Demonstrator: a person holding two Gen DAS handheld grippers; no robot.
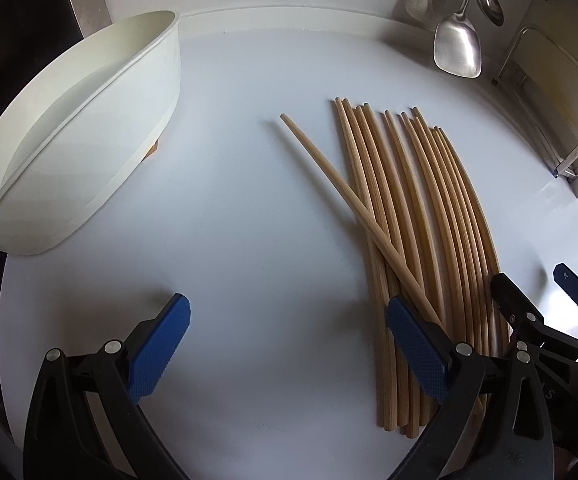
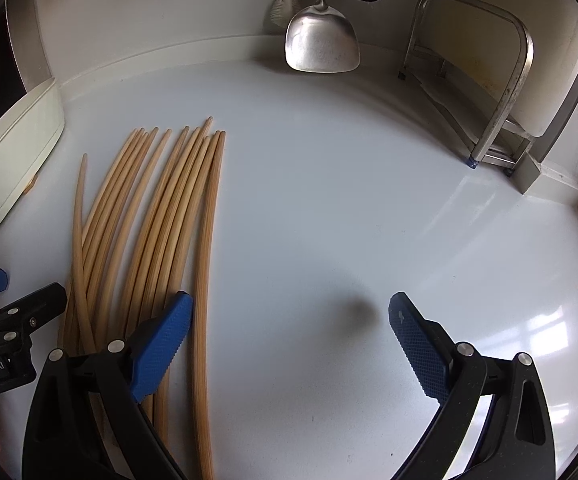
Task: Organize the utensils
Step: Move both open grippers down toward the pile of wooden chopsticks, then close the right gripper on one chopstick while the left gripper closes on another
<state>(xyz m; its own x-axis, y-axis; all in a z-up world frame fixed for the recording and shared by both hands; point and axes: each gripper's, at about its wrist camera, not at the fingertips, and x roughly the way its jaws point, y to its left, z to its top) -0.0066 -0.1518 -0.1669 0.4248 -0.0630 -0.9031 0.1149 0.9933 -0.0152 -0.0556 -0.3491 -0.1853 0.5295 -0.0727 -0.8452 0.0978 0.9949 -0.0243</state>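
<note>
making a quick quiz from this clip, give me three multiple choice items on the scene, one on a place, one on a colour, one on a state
1. Where is the white tub relative to the chopsticks in the left wrist view?
A. to their left
B. to their right
C. on top of them

2. What colour are the pads on the gripper fingers?
A. red
B. blue
C. green

3. What state is the right gripper in?
A. shut on a chopstick
B. shut on the hanging metal spatula
C. open, holding nothing

Answers:
1. A, the tub sits at the left edge of the white counter with the chopsticks lying right of centre.
2. B, both pads in each wrist view are blue.
3. C, its jaws stand wide apart over bare counter, the bundle lying beside its left finger.
</note>
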